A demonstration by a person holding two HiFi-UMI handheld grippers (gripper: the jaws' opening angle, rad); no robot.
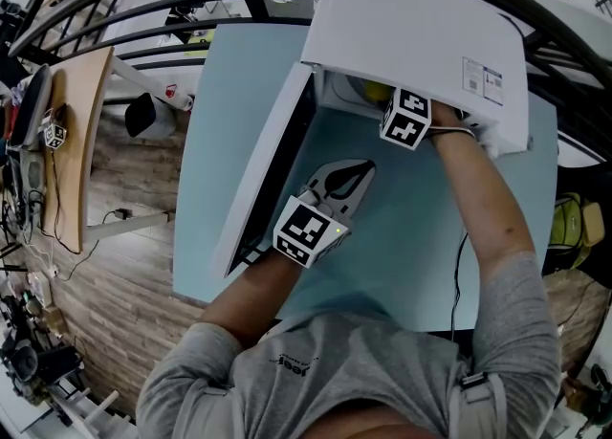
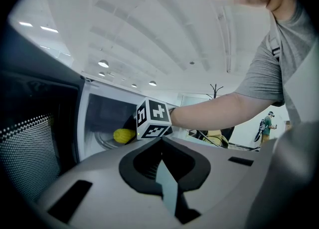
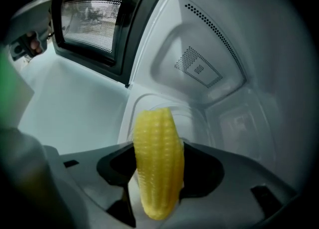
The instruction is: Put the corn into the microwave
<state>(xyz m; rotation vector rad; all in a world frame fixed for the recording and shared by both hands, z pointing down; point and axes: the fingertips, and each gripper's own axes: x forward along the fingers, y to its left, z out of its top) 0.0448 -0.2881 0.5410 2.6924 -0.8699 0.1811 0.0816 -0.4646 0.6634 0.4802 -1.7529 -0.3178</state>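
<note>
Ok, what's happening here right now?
A person's right gripper is inside the open microwave with the corn clamped in its jaws, just over the glass turntable and not yet released. The left gripper is by the open door, jaws together and empty.

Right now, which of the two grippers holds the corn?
The right gripper, reaching inside the microwave, jaws closed on the corn. The left gripper is outside, holding nothing.

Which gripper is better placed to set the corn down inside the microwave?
Right. The right gripper is shut on the corn and reaches inside the microwave, above its glass plate. The left gripper rests outside by the open door, jaws together and empty.
</note>
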